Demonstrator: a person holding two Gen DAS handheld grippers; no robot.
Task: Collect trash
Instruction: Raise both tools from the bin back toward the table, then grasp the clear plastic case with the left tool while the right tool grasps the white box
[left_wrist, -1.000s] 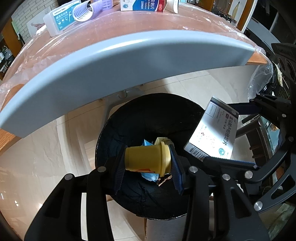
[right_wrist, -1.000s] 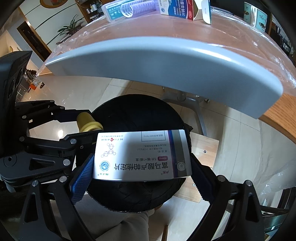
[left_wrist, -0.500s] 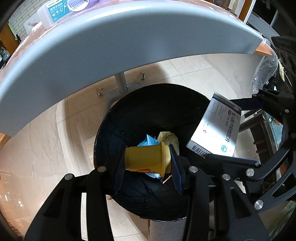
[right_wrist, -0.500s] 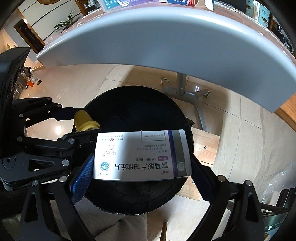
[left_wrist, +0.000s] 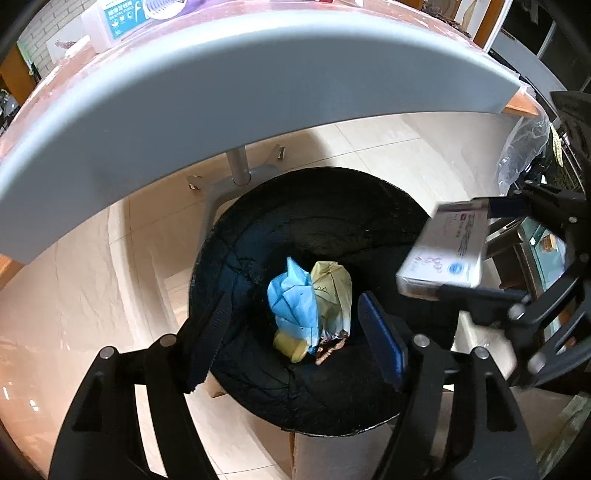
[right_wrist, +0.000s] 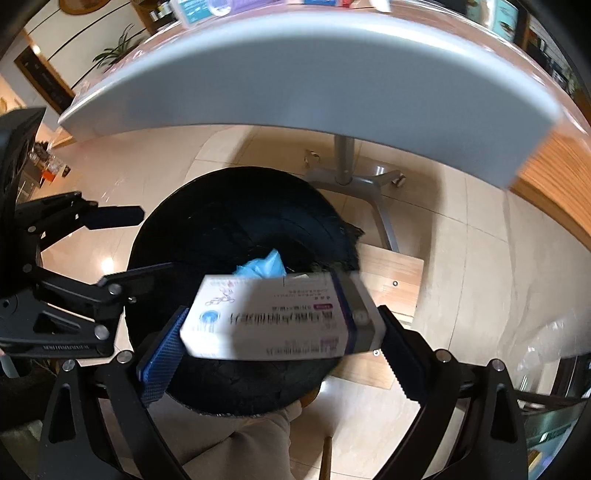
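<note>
My left tongs (left_wrist: 295, 332) are spread wide with nothing between them, above the black-lined bin (left_wrist: 369, 229). Yellow cup (left_wrist: 290, 345) lies at the bottom beside blue wrapper (left_wrist: 295, 299) and yellowish crumpled paper (left_wrist: 332, 284). Right tongs (right_wrist: 273, 347) are clamped on the white medicine box (right_wrist: 280, 321) over the bin's near rim (motion-blurred).

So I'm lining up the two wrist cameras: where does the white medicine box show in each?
Left wrist: the white medicine box sits at the right edge, beside the bin's rim, in the right gripper.
Right wrist: the box lies lower centre, across the bin's mouth.
Shared landmark: the black-lined trash bin, and blue crumpled paper inside it.
</note>
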